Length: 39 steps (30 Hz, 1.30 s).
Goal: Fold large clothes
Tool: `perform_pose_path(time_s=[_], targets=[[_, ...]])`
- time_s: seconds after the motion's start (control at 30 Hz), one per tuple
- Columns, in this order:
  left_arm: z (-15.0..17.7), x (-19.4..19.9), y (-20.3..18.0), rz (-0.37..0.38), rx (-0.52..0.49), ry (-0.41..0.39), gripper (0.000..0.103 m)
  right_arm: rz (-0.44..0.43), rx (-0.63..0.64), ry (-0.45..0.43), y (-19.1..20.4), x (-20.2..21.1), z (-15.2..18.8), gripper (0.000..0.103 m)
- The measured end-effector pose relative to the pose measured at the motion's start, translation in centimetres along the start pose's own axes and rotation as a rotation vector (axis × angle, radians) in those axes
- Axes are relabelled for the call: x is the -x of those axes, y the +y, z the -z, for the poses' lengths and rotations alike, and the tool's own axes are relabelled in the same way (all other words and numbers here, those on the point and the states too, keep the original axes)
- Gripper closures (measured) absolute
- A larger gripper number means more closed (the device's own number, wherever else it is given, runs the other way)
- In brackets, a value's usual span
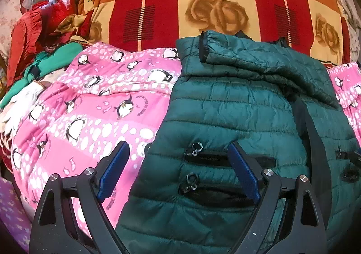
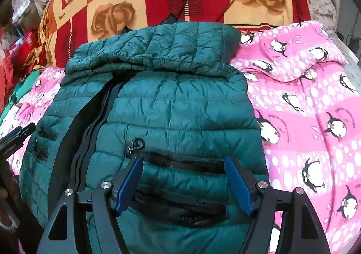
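A dark green quilted puffer jacket lies front up on a pink penguin-print blanket, both sleeves folded across its upper part. Its black zipper runs down the middle, with zipped pockets on both sides. My left gripper is open and empty, hovering over the jacket's lower left edge and pocket. My right gripper is open and empty above the jacket, over its right pocket. The left gripper's tip also shows at the left edge of the right wrist view.
A red, orange and cream rose-print quilt lies behind the jacket. A pile of red and green clothes sits at the far left. The pink blanket extends right of the jacket.
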State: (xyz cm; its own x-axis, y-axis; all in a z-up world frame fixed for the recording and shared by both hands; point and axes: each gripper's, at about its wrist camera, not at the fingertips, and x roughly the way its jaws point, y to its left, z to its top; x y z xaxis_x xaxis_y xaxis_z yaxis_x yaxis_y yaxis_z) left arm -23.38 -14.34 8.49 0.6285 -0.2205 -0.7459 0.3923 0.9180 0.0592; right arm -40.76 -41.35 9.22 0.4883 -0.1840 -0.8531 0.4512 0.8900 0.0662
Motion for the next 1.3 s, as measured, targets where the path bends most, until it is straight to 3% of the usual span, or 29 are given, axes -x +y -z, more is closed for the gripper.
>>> perform_pose_path(time_s=[0.67,1.3], targets=[[2.8,3.0,1.2,-0.008,-0.012,-0.01,0.014,-0.004,0.03,0.031,-0.1,3.5,4.3,0.031],[5.7,3.9,2.3,0.009,-0.018,0.036,0.014,0.006,0.028,0.072,-0.7,4.3,7.7,0.027]])
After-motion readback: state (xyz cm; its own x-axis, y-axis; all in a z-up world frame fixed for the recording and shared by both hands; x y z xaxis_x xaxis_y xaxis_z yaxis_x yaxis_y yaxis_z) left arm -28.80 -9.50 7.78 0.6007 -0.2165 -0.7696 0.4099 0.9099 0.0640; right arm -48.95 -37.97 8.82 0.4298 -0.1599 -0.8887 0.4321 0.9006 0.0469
